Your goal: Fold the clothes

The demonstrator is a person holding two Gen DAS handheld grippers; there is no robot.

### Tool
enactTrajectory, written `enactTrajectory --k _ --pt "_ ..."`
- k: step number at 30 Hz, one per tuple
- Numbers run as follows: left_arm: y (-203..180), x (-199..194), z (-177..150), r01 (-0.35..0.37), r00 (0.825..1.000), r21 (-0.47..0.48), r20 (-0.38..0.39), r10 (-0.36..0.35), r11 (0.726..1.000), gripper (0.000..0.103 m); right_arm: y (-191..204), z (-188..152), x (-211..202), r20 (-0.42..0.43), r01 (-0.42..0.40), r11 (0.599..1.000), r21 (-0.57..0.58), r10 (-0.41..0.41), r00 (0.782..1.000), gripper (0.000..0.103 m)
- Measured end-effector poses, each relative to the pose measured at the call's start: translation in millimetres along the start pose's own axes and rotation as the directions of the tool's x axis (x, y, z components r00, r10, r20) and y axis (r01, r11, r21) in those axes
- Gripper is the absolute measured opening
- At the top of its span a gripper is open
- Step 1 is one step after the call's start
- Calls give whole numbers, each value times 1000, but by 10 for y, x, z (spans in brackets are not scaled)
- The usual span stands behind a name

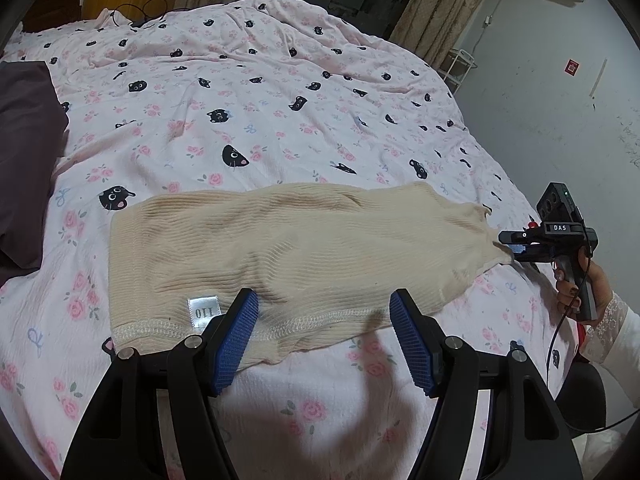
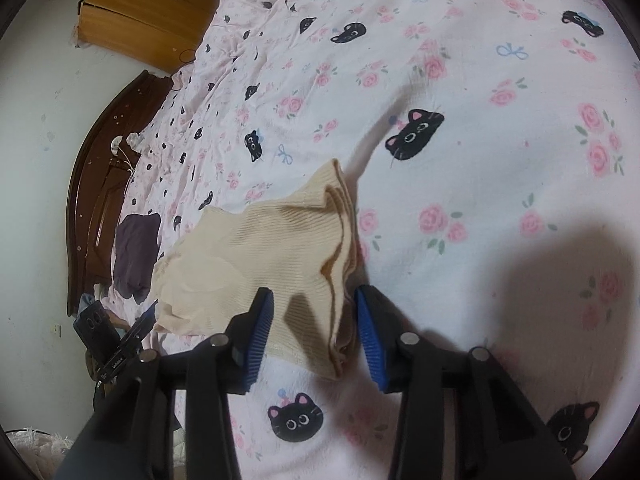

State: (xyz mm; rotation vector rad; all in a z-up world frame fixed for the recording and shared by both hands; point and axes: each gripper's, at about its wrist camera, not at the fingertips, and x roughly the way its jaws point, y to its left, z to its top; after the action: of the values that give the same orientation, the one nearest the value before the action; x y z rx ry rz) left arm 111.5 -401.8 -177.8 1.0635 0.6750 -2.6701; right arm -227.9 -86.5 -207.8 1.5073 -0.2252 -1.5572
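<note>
cream garment (image 1: 288, 248): 1 | dark garment (image 1: 24, 160): 1 | tools: 2 | bedsheet (image 1: 280, 100): 1

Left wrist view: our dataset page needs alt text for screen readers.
A cream ribbed garment lies flat on a cat-print bedsheet. The open left gripper straddles its near hem, and the right gripper meets its far corner.

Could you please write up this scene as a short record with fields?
surface: bed sheet, pink with roses and black cats
garment: cream ribbed knit, lying flat, size tag showing
left gripper: jaws wide apart over the near hem, nothing held
right gripper: jaws apart around the folded end of the knit, pads not pressing
other item: dark purple cloth at the bed edge
</note>
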Motion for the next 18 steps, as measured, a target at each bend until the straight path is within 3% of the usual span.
enactTrajectory --k 2,10,18 --pt "1 2 5 1 1000 -1 0 -1 1000 64 -43 -18 21 -15 -8 1000 12 8 1000 11" --pt "6 6 5 3 1000 -3 1 -3 1000 64 -108 -71 7 2 -41 999 32 41 999 8" --pt "24 0 6 12 1000 -7 6 -12 1000 64 104 -31 -144 21 -26 999 -30 26 999 8"
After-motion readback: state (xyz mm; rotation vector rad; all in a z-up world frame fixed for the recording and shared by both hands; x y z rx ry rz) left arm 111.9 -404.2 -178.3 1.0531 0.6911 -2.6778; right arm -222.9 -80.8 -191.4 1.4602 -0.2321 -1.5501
